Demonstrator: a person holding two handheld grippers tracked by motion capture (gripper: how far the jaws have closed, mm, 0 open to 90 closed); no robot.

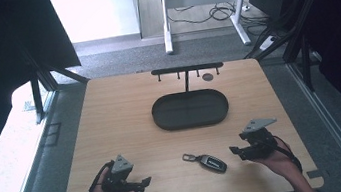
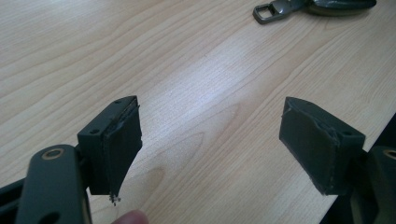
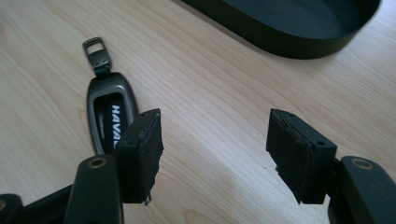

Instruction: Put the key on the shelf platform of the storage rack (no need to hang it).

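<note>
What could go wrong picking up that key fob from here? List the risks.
1. The key fob lies flat on the table, so the right tool, open beside it, may scrape the wood or push the fob away instead of gripping it.
2. Its metal loop is thin; pinching there could let it swing or slip.
3. The tray has a raised rim that the fob could catch on.

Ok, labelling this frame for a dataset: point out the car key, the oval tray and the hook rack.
car key (image 3: 109,116): right gripper view, fob body.
oval tray (image 1: 191,122): high view, near wall.
hook rack (image 1: 187,68): high view, top bar.
</note>
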